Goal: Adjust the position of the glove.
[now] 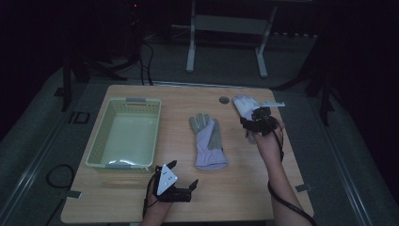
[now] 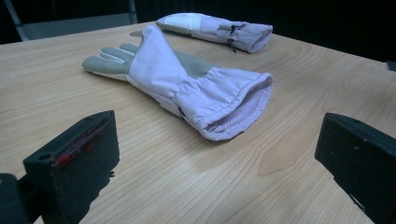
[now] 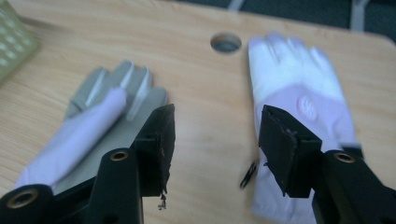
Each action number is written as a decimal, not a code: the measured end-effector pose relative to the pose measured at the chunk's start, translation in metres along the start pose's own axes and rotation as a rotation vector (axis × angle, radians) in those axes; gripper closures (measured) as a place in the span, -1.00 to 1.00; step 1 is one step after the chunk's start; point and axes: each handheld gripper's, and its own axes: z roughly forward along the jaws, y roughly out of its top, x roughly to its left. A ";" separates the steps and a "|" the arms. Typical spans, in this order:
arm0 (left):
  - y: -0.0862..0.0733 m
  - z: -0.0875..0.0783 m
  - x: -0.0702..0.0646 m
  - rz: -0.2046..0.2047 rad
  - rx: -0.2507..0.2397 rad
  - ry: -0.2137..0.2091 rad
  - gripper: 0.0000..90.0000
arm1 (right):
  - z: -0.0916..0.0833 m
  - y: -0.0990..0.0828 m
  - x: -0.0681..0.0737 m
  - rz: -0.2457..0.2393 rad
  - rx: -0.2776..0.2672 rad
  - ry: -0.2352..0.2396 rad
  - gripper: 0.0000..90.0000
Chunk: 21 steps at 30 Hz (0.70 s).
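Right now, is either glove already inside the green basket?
No. In the high view the basket holds nothing, and both gloves, the middle glove and the far glove, lie on the table.

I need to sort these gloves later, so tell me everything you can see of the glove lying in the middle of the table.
The middle glove lies flat on the wooden table, fingertips pointing away from the person, cuff toward them. It looks like soft fabric: a pale lilac panel folded over a grey part with grey fingers. The cuff is gathered, elastic-looking and gapes open, with a ribbed lining inside. Nothing touches it but the table; it lies between the basket and the other glove.
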 end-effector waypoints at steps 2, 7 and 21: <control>0.000 0.000 0.000 0.000 0.000 0.000 -1.00 | -0.001 0.005 -0.007 -0.023 -0.012 -0.010 0.03; 0.000 0.000 0.000 0.002 0.000 0.000 -1.00 | -0.001 0.014 -0.025 -0.048 -0.027 -0.012 0.04; 0.000 0.000 0.000 0.000 0.000 0.000 -1.00 | 0.034 0.014 -0.068 -0.047 0.056 -0.040 0.10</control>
